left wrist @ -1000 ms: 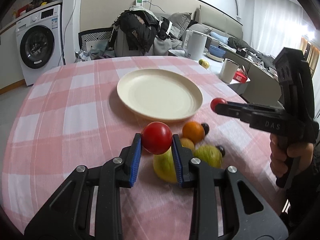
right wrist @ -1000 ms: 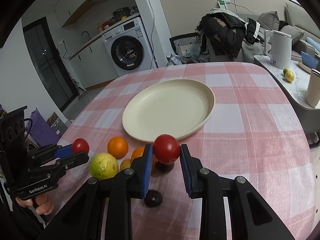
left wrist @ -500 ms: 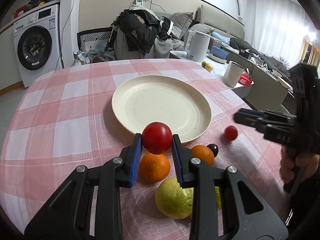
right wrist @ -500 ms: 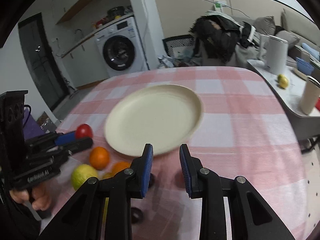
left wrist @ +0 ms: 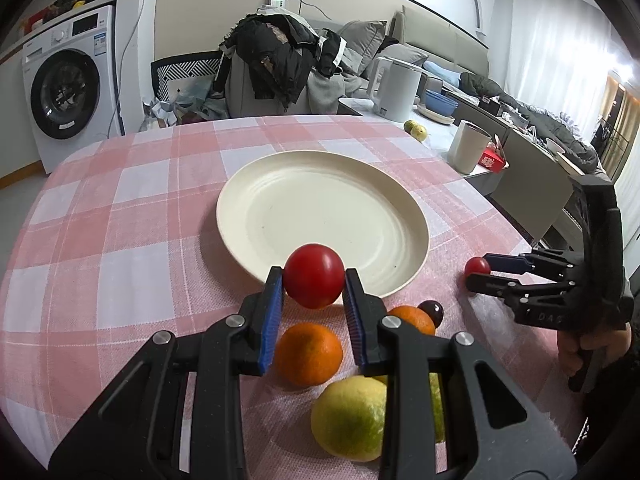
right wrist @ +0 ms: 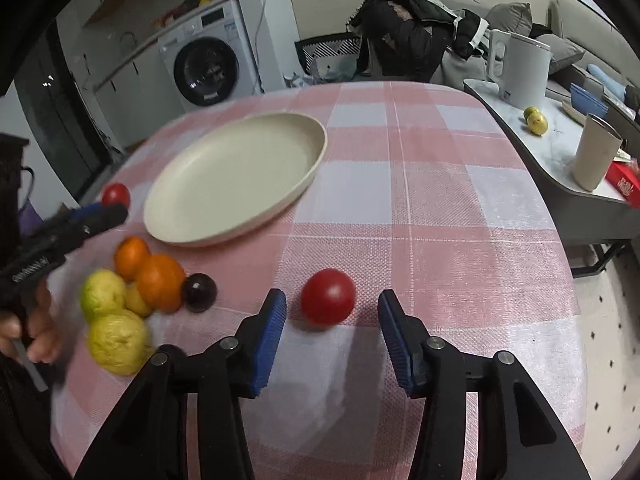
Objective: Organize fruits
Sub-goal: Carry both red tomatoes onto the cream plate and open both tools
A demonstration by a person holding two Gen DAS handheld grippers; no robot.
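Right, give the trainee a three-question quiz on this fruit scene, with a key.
1. True or false: the cream plate already holds fruit.
2. Which gripper is shut on a red tomato: A left, B right, C both?
3. Fill in: the other red tomato lies on the ____ tablecloth.

Key: 1 false. 2 A: the left gripper clamps a tomato; the right gripper is open. 3 pink checked.
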